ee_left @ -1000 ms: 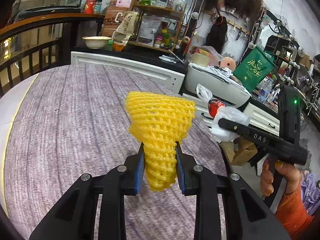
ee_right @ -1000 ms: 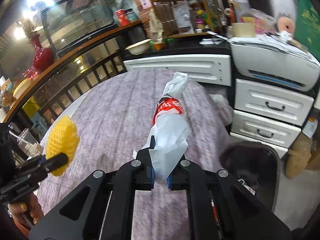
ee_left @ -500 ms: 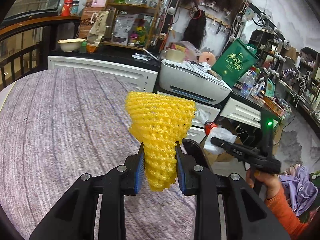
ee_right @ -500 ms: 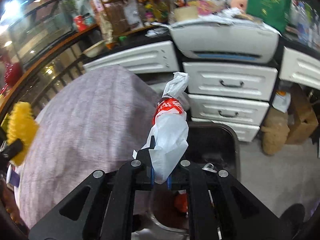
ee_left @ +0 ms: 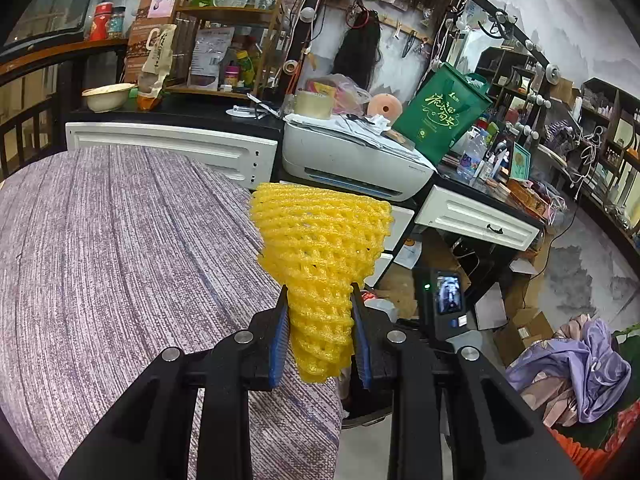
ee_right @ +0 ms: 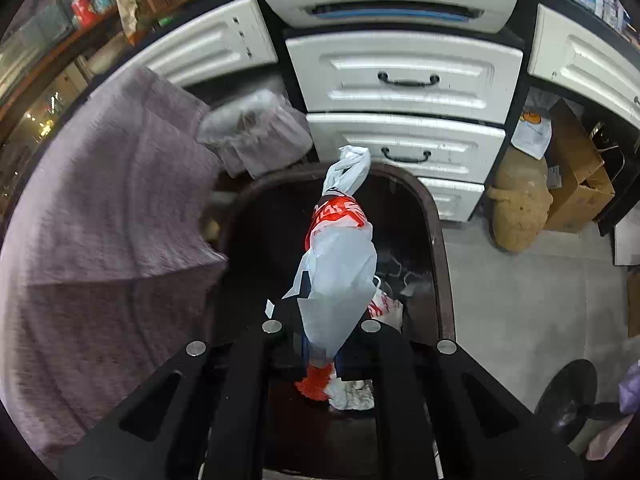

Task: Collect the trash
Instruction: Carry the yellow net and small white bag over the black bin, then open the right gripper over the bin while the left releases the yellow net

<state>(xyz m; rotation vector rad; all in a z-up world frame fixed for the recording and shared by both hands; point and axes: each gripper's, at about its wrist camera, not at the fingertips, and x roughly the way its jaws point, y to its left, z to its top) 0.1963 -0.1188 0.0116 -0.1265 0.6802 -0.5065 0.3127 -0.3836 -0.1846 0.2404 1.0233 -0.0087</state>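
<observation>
With my right gripper (ee_right: 320, 340) clamping the plastic bag (ee_right: 340, 276) over the bin (ee_right: 438, 240), release comes next; my left gripper (ee_left: 320, 340) pinches the foam net (ee_left: 320, 256).

We list: foam fruit net (ee_left: 320, 264) between the pads of our left claw (ee_left: 320, 344), above the bench (ee_left: 120, 248) near its right edge. Behind the bench, a counter with a bowl (ee_left: 107, 96) and a shelf rack (ee_left: 224, 40); right of these, a printer (ee_left: 352, 160). Knotted plastic bag (ee_right: 340, 256) in our right claw (ee_right: 320, 344), directly above the trash bin (ee_right: 438, 240), with scraps lying in it. Drawers (ee_right: 404, 76) behind the bin; bench to its left; cardboard box (ee_right: 576, 176) on the floor to its right.
</observation>
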